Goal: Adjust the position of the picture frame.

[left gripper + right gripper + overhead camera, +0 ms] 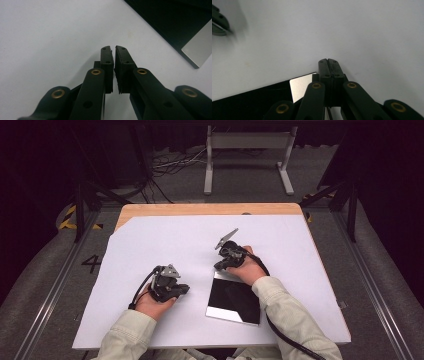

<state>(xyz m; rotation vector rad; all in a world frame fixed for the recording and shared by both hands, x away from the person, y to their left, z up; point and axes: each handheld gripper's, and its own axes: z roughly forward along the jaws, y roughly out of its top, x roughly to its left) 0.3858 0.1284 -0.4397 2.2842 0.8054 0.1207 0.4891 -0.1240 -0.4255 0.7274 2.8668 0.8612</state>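
Black glossy panel [233, 301] near sheet's front edge, right hand-held gripper [223, 265] closed at its far edge, left hand-held gripper [182, 290] nearly closed, empty.

In the high view the right hand [248, 268] covers the far edge of the black panel [234, 299], and the right gripper [223, 265] points down there, its tips too small to make out — whether they touch the panel cannot be told. The left gripper [183, 290] is partly wrapped by the left hand [155, 303]; its tips are too small to read as well. Both sleeves are cut off by the bottom edge.

In the left gripper view the panel [175, 22] runs out at the top and right edges. In the right gripper view it [249, 100] leaves by the bottom edge and slips behind the black jaws, and the blurred dark shape at upper left [219, 23] — cropped by the edge — cannot be identified.
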